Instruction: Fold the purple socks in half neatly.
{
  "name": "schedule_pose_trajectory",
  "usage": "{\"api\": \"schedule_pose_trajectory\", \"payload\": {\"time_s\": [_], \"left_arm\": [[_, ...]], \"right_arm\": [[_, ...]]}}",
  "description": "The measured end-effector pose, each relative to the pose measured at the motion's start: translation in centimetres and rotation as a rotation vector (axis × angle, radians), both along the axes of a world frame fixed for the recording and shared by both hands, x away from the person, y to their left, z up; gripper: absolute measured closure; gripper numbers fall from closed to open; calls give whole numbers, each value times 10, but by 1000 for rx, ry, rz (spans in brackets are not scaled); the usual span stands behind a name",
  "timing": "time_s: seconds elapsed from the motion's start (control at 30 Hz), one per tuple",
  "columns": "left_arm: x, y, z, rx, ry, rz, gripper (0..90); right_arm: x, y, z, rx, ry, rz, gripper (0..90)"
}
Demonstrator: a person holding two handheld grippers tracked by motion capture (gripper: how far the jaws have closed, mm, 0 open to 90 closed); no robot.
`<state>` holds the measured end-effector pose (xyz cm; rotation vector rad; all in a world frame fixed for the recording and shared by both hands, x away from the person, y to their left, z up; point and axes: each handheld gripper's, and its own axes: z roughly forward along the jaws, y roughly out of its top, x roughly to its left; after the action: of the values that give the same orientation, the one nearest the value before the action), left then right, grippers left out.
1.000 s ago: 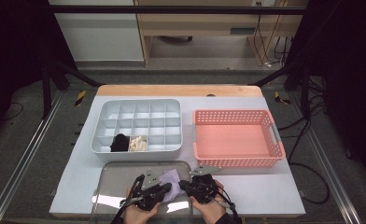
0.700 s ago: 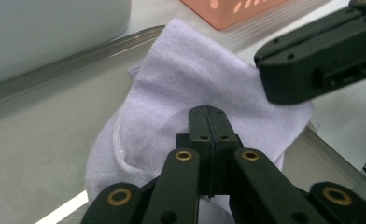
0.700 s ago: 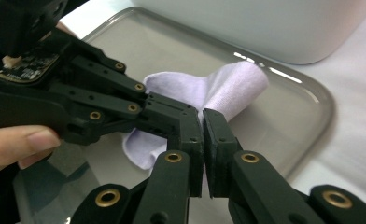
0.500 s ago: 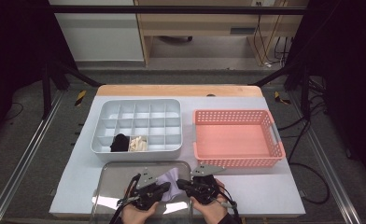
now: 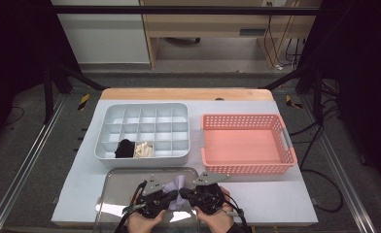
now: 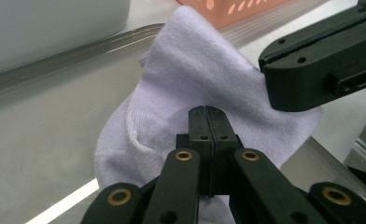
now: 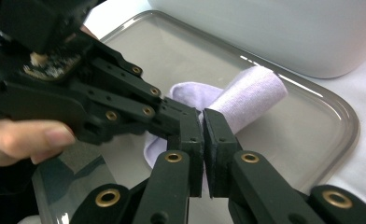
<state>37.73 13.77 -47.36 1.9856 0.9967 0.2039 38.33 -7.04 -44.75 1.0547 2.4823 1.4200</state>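
Lying in the grey tray (image 5: pixel 112 194) at the bottom centre of the high view, the pale lilac sock (image 5: pixel 178 185) is bunched between your two grippers. In the left gripper view the sock (image 6: pixel 204 79) fills the middle of the frame, and your left gripper (image 6: pixel 207 116) has its jaws pressed flat together with the cloth pinched at their tips. In the right gripper view the sock (image 7: pixel 246 95) runs from the centre toward the upper right as a rolled tube, and your right gripper (image 7: pixel 203 135) has its jaws drawn almost together, a thin slit between them, clamped on the cloth just beside the left gripper's tips (image 7: pixel 181 116), which come in from the left of that frame. The two sets of tips nearly touch. In the high view your left gripper (image 5: pixel 171 195) and right gripper (image 5: pixel 182 193) point at each other, tip to tip, with your hands (image 5: pixel 141 224) entering from the bottom edge and wrapped round the handles. Above the tray, in the left middle of the high view, sits the white divided box (image 5: pixel 145 110), with a black sock (image 5: pixel 124 148) and a cream sock (image 5: pixel 143 149) in two of its front compartments. To its right stands the pink basket (image 5: pixel 247 167).
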Motion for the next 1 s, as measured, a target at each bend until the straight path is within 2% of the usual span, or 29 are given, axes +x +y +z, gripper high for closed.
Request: {"api": "schedule_pose_trajectory", "payload": {"time_s": [0.1,0.2,0.27,0.33,0.43,0.53,0.63,0.8,0.87,1.0], "left_arm": [[-5,18,14,-16,-39,22,895],[-7,39,21,-3,-61,71,895],[-8,52,19,15,-53,100,894],[-9,61,11,32,-20,110,894],[-6,61,1,24,29,88,895],[-5,55,-3,18,47,68,895],[-6,51,-4,19,39,60,895],[-8,51,-4,28,38,60,895],[-8,51,-4,29,39,59,895],[-8,50,-5,29,40,54,895]], "right_arm": [[0,0,0,-6,0,-2,876],[-1,1,0,-17,-2,-3,876],[-1,1,0,-21,0,-2,875],[-1,2,0,-25,-2,1,875],[-1,6,0,-34,-2,9,875],[-3,10,2,-57,-17,21,874],[-5,15,4,-67,-30,47,874],[-4,28,7,-63,-23,89,872],[-4,35,6,-54,-16,114,872],[-4,49,-1,-74,-5,146,869]]}}
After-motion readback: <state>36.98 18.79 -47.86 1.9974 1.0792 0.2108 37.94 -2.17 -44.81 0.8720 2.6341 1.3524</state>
